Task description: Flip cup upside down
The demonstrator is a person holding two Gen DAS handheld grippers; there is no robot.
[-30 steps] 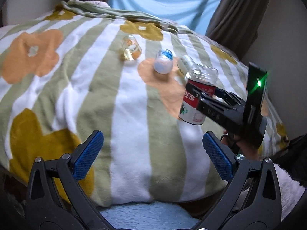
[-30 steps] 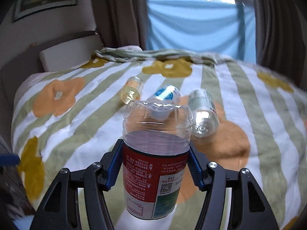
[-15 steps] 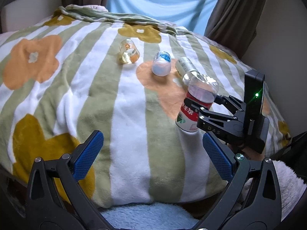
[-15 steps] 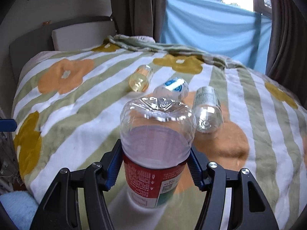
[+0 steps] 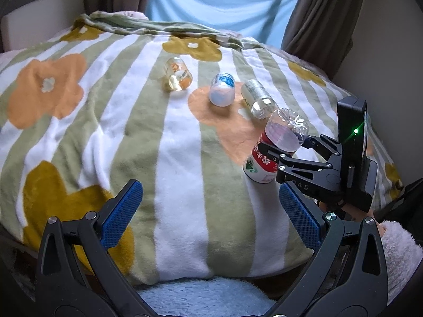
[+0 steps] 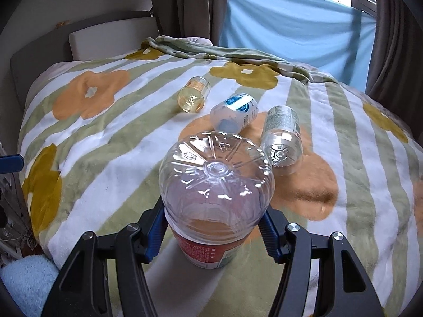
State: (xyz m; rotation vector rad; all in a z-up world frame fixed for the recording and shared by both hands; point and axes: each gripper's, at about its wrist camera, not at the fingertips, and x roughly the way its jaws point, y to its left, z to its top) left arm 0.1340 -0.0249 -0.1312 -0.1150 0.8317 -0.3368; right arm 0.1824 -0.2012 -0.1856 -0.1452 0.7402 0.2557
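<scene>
Left wrist view: the left gripper (image 5: 208,216) is held low over the near edge of the bed with its blue-padded fingers (image 5: 120,212) spread wide and nothing between them. Ahead lies a striped blanket (image 5: 79,121) with orange and mustard flower shapes. To the right, the right gripper (image 5: 281,149) is clamped on the red-label cup (image 5: 275,148), a cut plastic bottle section with its closed moulded base at the top and its rim at the bottom; the cup leans slightly to the left, with its lower edge at the blanket surface, though actual contact cannot be confirmed. A green indicator light (image 5: 356,131) glows on the right gripper's body, and a hand in a fluffy white sleeve (image 5: 401,253) shows behind it. Three further cups lie on their sides farther up the blanket: an orange-print cup (image 5: 177,77), a blue-label cup (image 5: 222,92) and a grey-label cup (image 5: 257,97), the last just beside the held cup. Right wrist view: the right gripper (image 6: 215,227) has its fingers (image 6: 156,232) pressed against both sides of the red-label cup (image 6: 215,185), just below the clear domed base, which faces the camera. The cup's rim sits at the blanket (image 6: 357,211). Beyond it lie the orange-print cup (image 6: 194,93), the blue-label cup (image 6: 234,112) and the grey-label cup (image 6: 281,134), each apart from the others. A blue cloth (image 6: 290,29) hangs at the window between dark curtains (image 6: 190,2).
</scene>
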